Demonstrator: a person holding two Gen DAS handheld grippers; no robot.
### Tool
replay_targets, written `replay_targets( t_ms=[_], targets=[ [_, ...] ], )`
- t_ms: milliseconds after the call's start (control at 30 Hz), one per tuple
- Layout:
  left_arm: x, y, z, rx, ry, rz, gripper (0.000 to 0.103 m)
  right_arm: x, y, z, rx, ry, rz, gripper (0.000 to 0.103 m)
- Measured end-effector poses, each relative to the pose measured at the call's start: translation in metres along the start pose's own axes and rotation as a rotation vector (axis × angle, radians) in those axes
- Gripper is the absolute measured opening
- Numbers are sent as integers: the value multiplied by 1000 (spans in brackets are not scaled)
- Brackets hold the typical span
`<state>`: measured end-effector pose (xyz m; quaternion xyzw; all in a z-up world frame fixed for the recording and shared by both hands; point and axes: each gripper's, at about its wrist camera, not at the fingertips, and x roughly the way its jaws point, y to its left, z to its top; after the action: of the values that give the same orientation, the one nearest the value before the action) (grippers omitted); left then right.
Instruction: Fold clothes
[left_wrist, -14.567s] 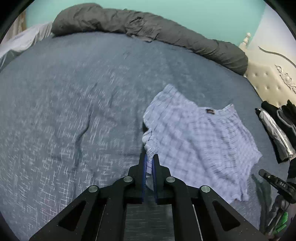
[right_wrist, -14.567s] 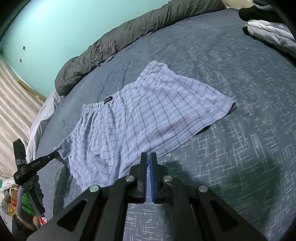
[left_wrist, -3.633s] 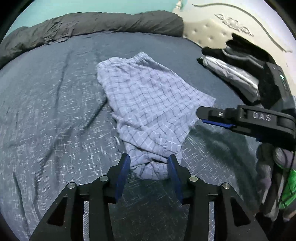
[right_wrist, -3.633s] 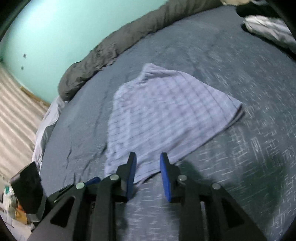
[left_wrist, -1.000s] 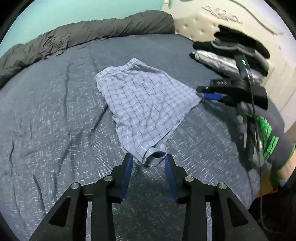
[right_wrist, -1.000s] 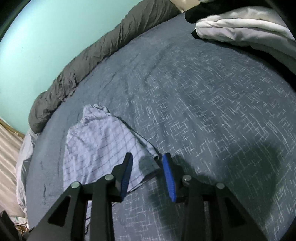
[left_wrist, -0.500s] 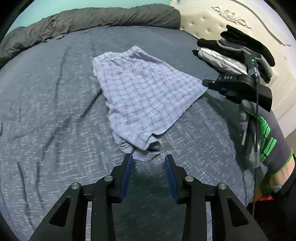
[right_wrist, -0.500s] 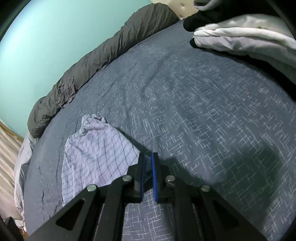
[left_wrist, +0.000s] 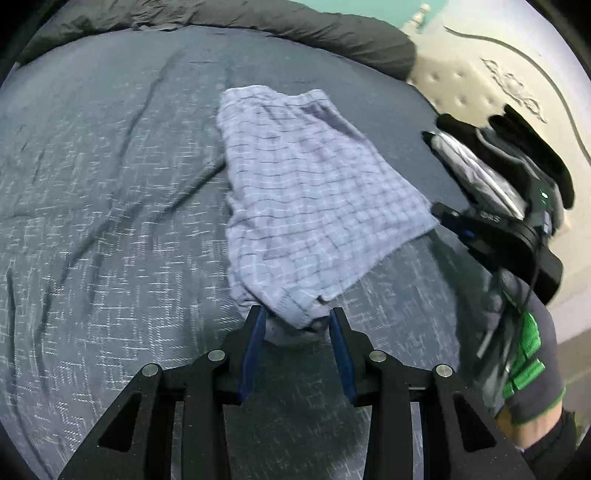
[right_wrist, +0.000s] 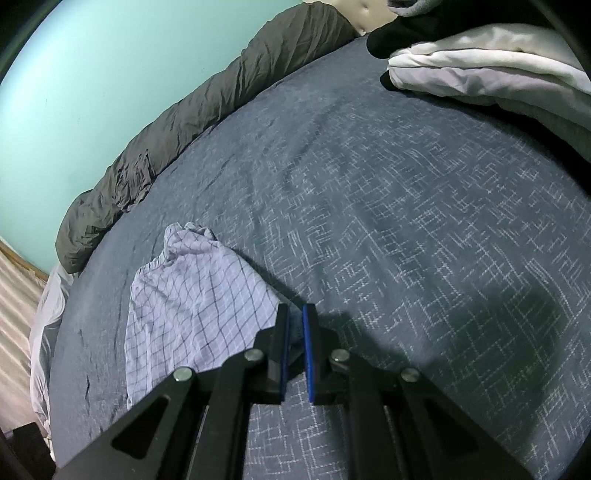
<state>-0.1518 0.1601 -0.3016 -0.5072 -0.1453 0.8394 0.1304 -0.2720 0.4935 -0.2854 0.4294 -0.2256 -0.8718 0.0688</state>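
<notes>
The fingers (left_wrist: 258, 332) of the left gripper (left_wrist: 295, 326) stand apart, one on each side of the near, bunched end of the checked shorts (left_wrist: 306, 206); the blue pads flank that rolled hem without pressing it, so the cloth sits between them but is not clamped. The fingers (right_wrist: 282, 339) of the right gripper (right_wrist: 294, 341) are together, pinched on the right corner of the shorts (right_wrist: 195, 302) — a small bit of the checked cloth shows in the narrow slit between the blue pads.

The shorts lie folded on the dark blue bed (left_wrist: 110, 184), roughly in its middle. In the left wrist view they stretch from the left fingers away toward the far side, waistband at the far end, with the right corner reaching out to the tips of the right gripper (left_wrist: 443, 218), which a gloved hand (left_wrist: 524, 354) holds at the right edge. In the right wrist view the shorts spread out to the left of the right fingers — only the corner reaches them.

A rolled grey duvet (right_wrist: 192, 122) lies along the far edge of the bed. A pile of folded clothes (left_wrist: 491, 162) sits at the right by the headboard (left_wrist: 480, 81), well apart from the shorts.
</notes>
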Motion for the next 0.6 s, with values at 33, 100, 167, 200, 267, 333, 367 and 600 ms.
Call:
replay_targets(
  t_ms=[33,100,167,200,267,333,367,600],
  targets=[
    [1,1,0,1,-3,7,25,0,0,0,0,0,0,6],
    [2,2,1,10,-1,17,9,1,0,1,2,1,-1,6],
    [1,4,0,22,4,15,5,1,0,1,3,0,-2,6],
    [0,5,-2,29,3,15,5,0,0,1,2,-2,-3,6],
    [-2,6,-5,41,2,17,4,0,0,1,1,-4,-5,6],
    [-3,8,-9,48,4,20,4,0,1,1,0,-7,-7,6],
    [-4,9,-11,48,6,22,4,-1,1,2,0,-8,-8,6],
    [-8,22,-22,24,23,63,3,-2,1,2,-3,-17,-15,6]
  ],
)
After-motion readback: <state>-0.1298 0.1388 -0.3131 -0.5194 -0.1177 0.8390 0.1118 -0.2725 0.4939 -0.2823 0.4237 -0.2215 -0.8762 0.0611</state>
